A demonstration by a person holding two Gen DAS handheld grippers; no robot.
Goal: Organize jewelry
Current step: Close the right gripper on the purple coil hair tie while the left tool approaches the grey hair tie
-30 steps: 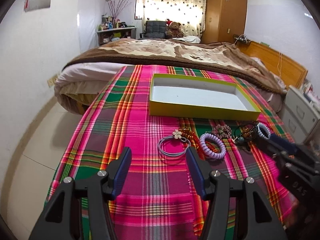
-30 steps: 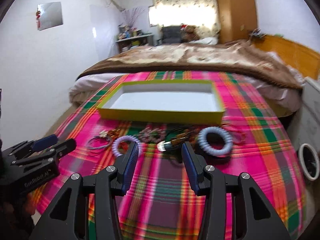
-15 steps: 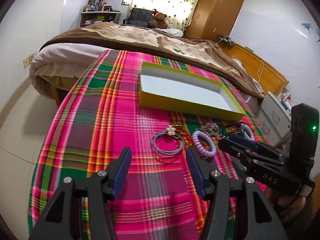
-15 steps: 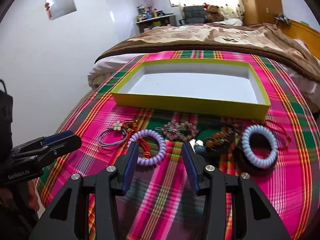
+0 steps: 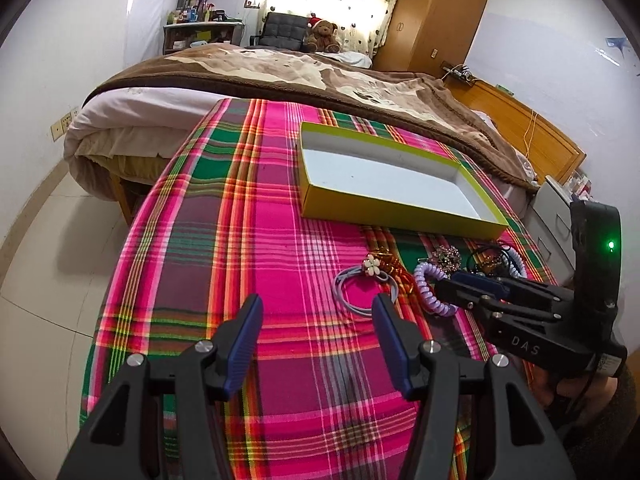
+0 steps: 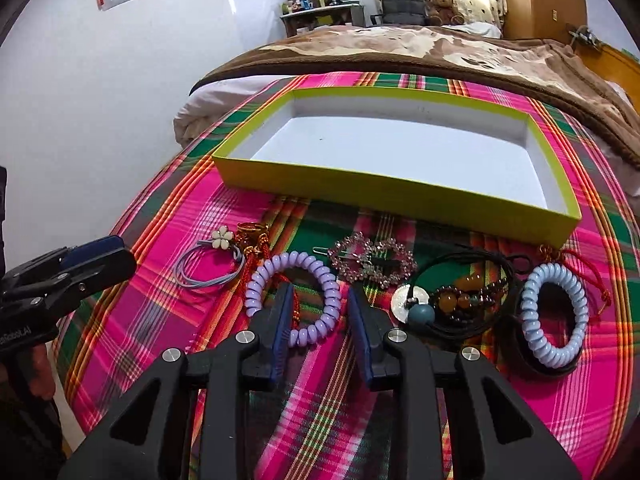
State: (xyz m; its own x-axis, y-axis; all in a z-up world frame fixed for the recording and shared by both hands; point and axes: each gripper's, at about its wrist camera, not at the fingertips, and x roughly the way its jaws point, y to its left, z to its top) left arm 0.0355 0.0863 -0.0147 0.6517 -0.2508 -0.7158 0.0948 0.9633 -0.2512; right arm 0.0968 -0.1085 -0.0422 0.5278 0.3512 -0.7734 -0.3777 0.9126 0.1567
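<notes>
Both pairs of blue-padded black fingers stand parted and hold nothing: the right gripper [image 6: 316, 300] is narrowly apart, straddling the near arc of a lilac spiral plastic hair tie [image 6: 294, 296], while the left gripper [image 5: 316, 322] is spread wide, low over the pink-and-green plaid cloth [image 5: 224, 248] just short of the jewelry. One shallow rectangular box with yellow-green walls and a white floor [image 6: 400, 190] sits on the cloth with nothing in it, and every piece lies in a row in front of its near wall. Counted from the right wrist view: two spiral ties, the lilac one and a pale blue spiral tie [image 6: 554, 312] at the right end of the row, resting on a black band; one grey elastic hair loop with a cream flower [image 6: 210, 266] at the left end; one gold ring charm on red cord [image 6: 252, 236] touching that loop; one rhinestone hair clip [image 6: 370, 258] in front of the middle of the box; and one black cord necklace with amber beads, a teal bead and a silver disc [image 6: 452, 300] between the clip and the blue tie. Red cord also trails beside the blue tie.
</notes>
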